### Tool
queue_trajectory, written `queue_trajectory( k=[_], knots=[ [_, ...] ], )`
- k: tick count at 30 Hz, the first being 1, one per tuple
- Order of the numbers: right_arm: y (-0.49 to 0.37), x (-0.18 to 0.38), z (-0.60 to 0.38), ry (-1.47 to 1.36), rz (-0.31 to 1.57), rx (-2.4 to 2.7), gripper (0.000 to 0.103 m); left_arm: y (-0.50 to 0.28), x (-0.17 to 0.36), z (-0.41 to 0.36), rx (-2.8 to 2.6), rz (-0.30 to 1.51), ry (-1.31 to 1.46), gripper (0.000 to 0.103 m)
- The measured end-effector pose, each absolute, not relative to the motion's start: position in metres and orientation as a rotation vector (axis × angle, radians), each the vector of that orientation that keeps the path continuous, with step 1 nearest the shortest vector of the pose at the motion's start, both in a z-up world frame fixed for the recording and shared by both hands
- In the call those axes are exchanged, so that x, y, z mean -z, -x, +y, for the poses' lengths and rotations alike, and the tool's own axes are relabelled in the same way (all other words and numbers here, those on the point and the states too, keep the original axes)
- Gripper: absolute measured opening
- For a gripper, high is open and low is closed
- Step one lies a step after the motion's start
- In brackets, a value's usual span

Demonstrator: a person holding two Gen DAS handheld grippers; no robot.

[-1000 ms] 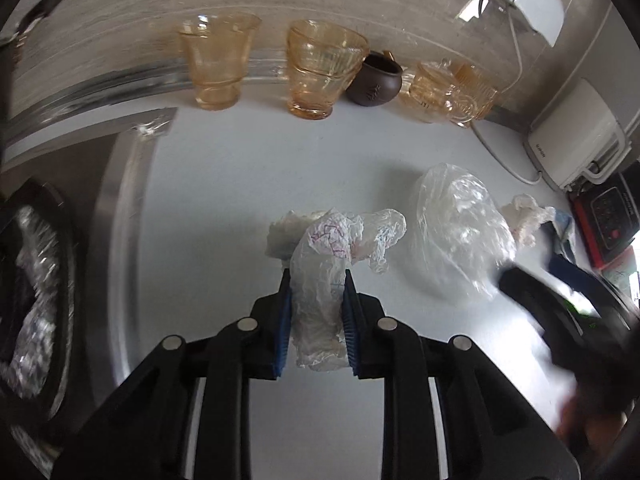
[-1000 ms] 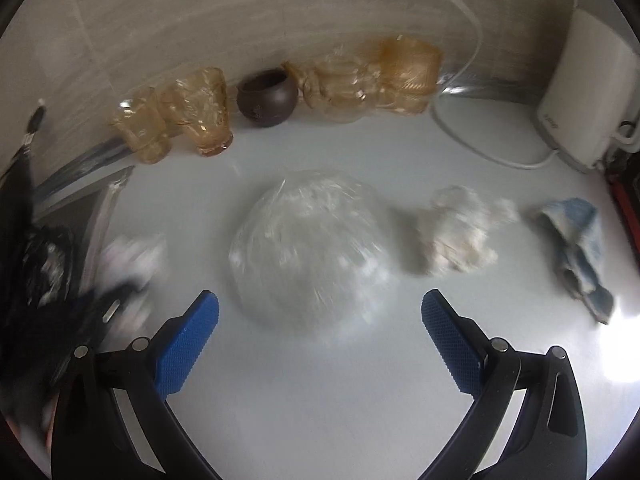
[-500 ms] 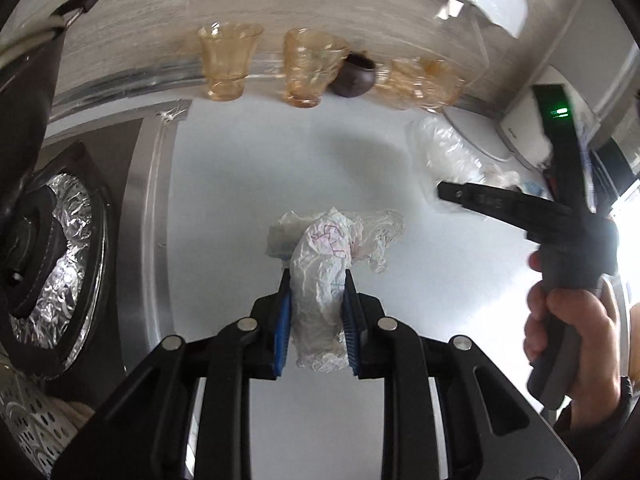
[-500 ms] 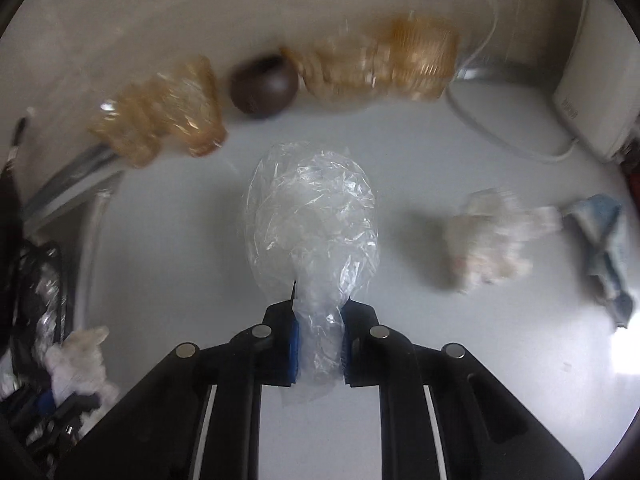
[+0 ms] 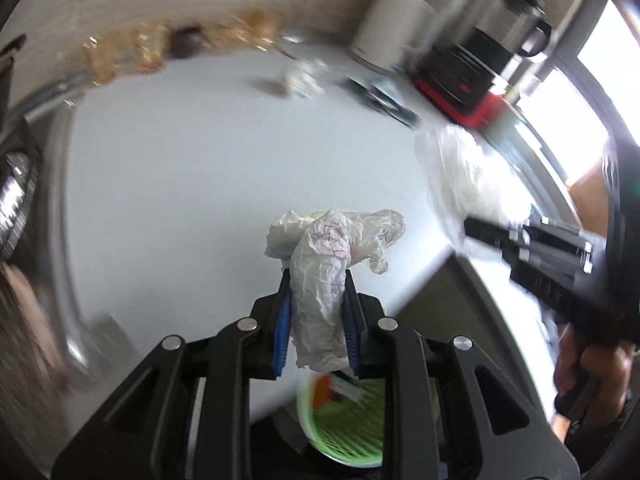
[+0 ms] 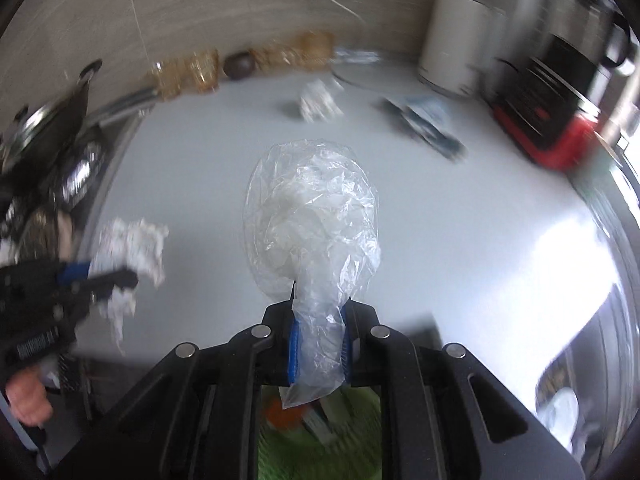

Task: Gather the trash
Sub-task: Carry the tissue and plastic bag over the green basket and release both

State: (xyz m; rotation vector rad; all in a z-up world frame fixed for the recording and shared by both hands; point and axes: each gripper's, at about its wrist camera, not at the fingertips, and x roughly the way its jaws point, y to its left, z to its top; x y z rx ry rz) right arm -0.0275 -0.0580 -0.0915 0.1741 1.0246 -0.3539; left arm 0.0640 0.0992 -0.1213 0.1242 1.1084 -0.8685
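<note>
Both tongs are clamped — left gripper (image 5: pixel 316 312) on the crumpled wrapper (image 5: pixel 320 280), right gripper (image 6: pixel 320 344), open a second ago, on the clear bag (image 6: pixel 312 220) — now lifted over the green bin (image 5: pixel 344 436) at frame bottom, ready for dropping.

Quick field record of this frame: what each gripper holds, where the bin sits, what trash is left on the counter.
left gripper: shut on crumpled white wrapper
right gripper: shut on clear plastic bag
bin: green slatted basket, below the counter edge, under both grippers
bin contents: orange and white items, blurred
left on counter: crumpled white wad, blue-and-dark rag
view quality: motion blur in both
</note>
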Motion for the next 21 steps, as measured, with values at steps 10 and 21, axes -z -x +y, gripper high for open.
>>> queue_trajectory(
  k=[10, 21],
  knots=[
    [0.156, 0.109, -0.029, -0.246, 1.046, 0.326, 0.017, 0.048, 0.121, 0.090, 0.874, 1.102, -0.196, 0.023],
    [0.174, 0.171, -0.006, -0.217, 1.173, 0.243, 0.049, 0.096, 0.126, 0.104, 0.796, 1.100, -0.266, 0.023]
  ],
)
